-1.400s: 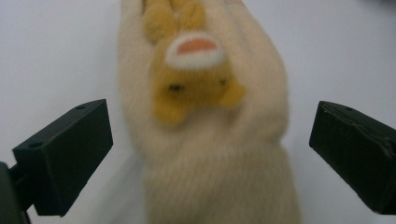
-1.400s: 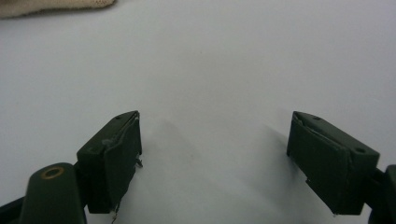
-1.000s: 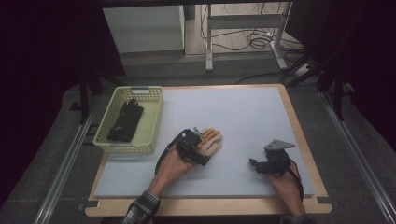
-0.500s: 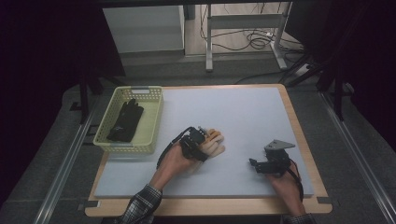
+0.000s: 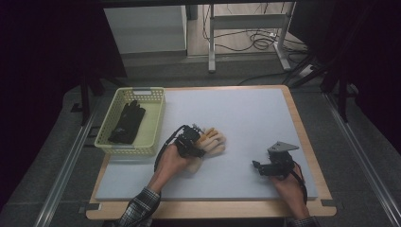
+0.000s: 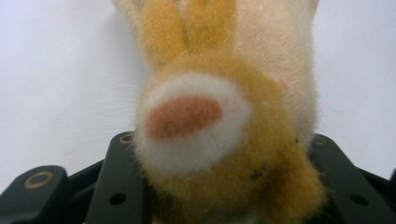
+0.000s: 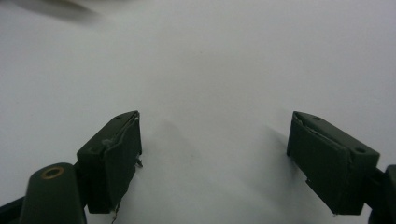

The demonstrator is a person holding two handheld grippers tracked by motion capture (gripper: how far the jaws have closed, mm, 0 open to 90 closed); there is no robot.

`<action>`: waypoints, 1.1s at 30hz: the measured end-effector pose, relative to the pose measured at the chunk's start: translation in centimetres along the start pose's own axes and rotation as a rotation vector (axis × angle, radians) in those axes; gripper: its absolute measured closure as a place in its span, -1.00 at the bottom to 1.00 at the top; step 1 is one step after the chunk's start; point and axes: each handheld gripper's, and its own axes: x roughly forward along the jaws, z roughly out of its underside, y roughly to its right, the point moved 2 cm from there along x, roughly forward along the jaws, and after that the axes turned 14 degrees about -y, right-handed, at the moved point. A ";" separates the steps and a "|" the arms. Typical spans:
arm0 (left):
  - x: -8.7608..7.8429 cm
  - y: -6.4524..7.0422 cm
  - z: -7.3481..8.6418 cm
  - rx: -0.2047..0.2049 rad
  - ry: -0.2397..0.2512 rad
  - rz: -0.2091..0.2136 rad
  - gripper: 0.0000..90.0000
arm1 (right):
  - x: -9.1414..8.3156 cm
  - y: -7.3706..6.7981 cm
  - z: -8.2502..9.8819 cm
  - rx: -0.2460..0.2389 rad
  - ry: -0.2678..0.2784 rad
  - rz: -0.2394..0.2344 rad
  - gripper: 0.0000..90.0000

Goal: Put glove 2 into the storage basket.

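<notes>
Plush toy [image 5: 212, 142], a fuzzy tan-and-cream stuffed animal with orange-brown patches, lies on the white foam mat [image 5: 246, 118] near the mat's middle, its long axis running from lower left to upper right in the high view, with the paler, finger-like end pointing away from the person toward the upper right. In the left gripper view the plush toy [image 6: 219, 140] sits between the two black jaws, a round white patch with an orange-brown centre facing the camera and two orange-brown lobes extending away along the gripper's line of sight. The left gripper [image 5: 191, 140] has its jaws clamped on the near end of the plush toy, having just been closing on it, so that fur bulges between and above both pads. The left hand comes in from the lower edge, forearm in a plaid sleeve [image 5: 137, 211] angled up and to the right, knuckles over the gripper body. The right gripper [image 5: 270, 166], with a grey three-cornered plate on top, rests low over the mat well apart from the toy, toward the right edge; in the right gripper view its jaws stand wide apart with bare mat between them. A pale yellow perforated plastic basket [image 5: 153, 130] holding a black glove [image 5: 126, 123] stands at the mat's left edge.
</notes>
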 end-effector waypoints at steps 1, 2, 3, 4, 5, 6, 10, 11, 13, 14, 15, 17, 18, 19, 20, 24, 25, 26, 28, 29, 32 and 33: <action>-0.6 -0.3 0.0 -0.005 0.007 -0.004 0.23 | 0.0 0.0 0.0 0.000 0.000 0.000 -0.61; -1.0 -0.5 0.0 -0.010 0.014 -0.004 0.22 | 0.0 0.0 0.0 0.000 0.000 0.000 -0.61; -1.9 -0.8 0.0 -0.019 0.027 -0.015 0.22 | 0.0 0.0 0.0 0.000 0.000 0.001 -0.61; -2.6 -1.1 0.0 -0.025 0.035 -0.027 0.22 | 0.0 0.0 0.0 -0.001 0.000 0.001 -0.61; -3.0 -1.3 0.0 -0.032 0.043 -0.034 0.21 | 0.0 0.0 0.0 -0.001 0.000 0.001 -0.61; -3.0 -1.3 0.0 -0.032 0.043 -0.034 0.21 | 0.0 0.0 0.0 -0.001 0.000 0.001 -0.61; -6.3 -3.5 0.3 -0.084 0.074 -0.079 0.20 | 0.0 0.0 0.0 -0.004 0.002 0.004 -0.61; -7.0 -4.0 0.3 -0.100 0.081 -0.088 0.20 | 0.0 0.0 0.0 -0.005 0.002 0.004 -0.61; -8.2 -5.1 0.6 -0.129 0.089 -0.109 0.19 | 0.0 0.0 0.0 -0.005 0.002 0.004 -0.61; -8.7 -5.6 0.7 -0.141 0.092 -0.117 0.19 | 0.0 0.0 0.0 -0.003 0.003 0.003 -0.61; -9.2 -6.2 0.9 -0.158 0.096 -0.129 0.19 | 0.0 0.0 0.0 -0.003 0.004 0.003 -0.61; -10.4 -7.6 1.4 -0.197 0.103 -0.157 0.19 | 0.0 0.0 0.0 -0.003 0.004 0.003 -0.61; -10.7 -8.0 1.5 -0.210 0.102 -0.166 0.18 | 0.0 0.0 0.0 -0.003 0.004 0.003 -0.61; -11.1 -8.7 1.7 -0.230 0.107 -0.178 0.18 | 0.0 0.0 0.0 -0.003 0.004 0.003 -0.61; -11.5 -9.3 2.0 -0.246 0.108 -0.185 0.18 | 0.0 0.0 0.0 -0.003 0.004 0.003 -0.61; -12.8 -12.1 3.2 -0.326 0.118 -0.232 0.17 | 0.0 0.0 0.0 -0.003 0.004 0.002 -0.61; -13.0 -12.7 3.5 -0.350 0.115 -0.246 0.16 | 0.0 0.0 0.0 -0.002 0.003 0.001 -0.61; -13.0 -12.7 3.5 -0.350 0.115 -0.246 0.16 | 0.0 0.0 0.0 -0.002 0.003 0.001 -0.61; -13.2 -14.7 4.4 -0.409 0.111 -0.269 0.16 | 0.0 0.0 0.0 -0.002 0.004 0.002 -0.61; -13.2 -15.2 4.6 -0.420 0.108 -0.274 0.16 | 0.0 0.0 0.0 -0.002 0.003 0.001 -0.61; -12.5 -16.9 5.3 -0.459 0.084 -0.293 0.16 | 0.0 0.0 0.0 -0.001 0.003 0.000 -0.61; -12.2 -17.3 5.5 -0.466 0.079 -0.296 0.15 | 0.0 0.0 0.0 -0.001 0.003 0.000 -0.61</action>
